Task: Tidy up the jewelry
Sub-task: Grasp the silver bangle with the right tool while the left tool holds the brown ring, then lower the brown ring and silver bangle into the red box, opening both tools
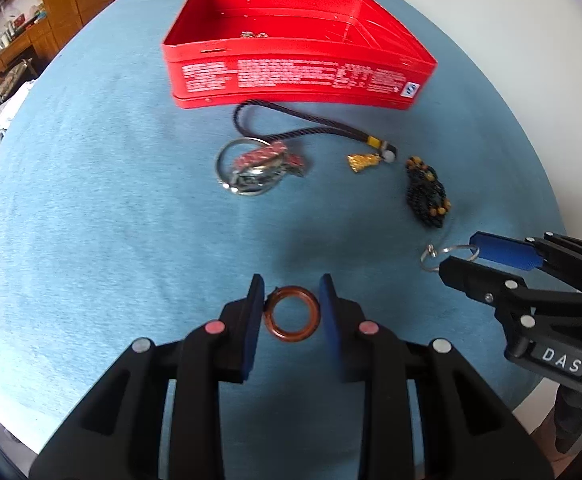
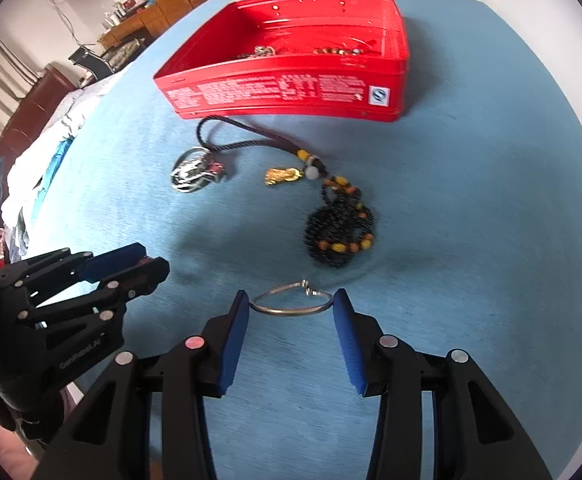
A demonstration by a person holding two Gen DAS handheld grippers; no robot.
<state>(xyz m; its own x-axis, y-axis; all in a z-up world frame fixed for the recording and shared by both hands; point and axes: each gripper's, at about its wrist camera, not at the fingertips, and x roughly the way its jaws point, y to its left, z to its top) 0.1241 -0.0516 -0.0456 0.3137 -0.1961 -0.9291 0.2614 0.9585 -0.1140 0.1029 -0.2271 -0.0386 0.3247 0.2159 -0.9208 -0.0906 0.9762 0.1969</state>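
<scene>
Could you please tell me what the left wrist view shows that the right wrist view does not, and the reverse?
Only the left wrist view shows the brown ring between the left gripper fingers. Only the right wrist view shows beads inside the red tin. Both show the tin, the silver bangle by the right gripper, the black bead necklace and the blue cloth.

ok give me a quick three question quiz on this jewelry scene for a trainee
1. True or false: the red tin already has jewelry inside.
2. Which piece sits between the fingers of the left gripper? A) brown ring B) silver bangle C) black bead necklace
3. Fill in: the right gripper has its fingers either side of the silver ____.

Key: 1 true; 2 A; 3 bangle
</scene>
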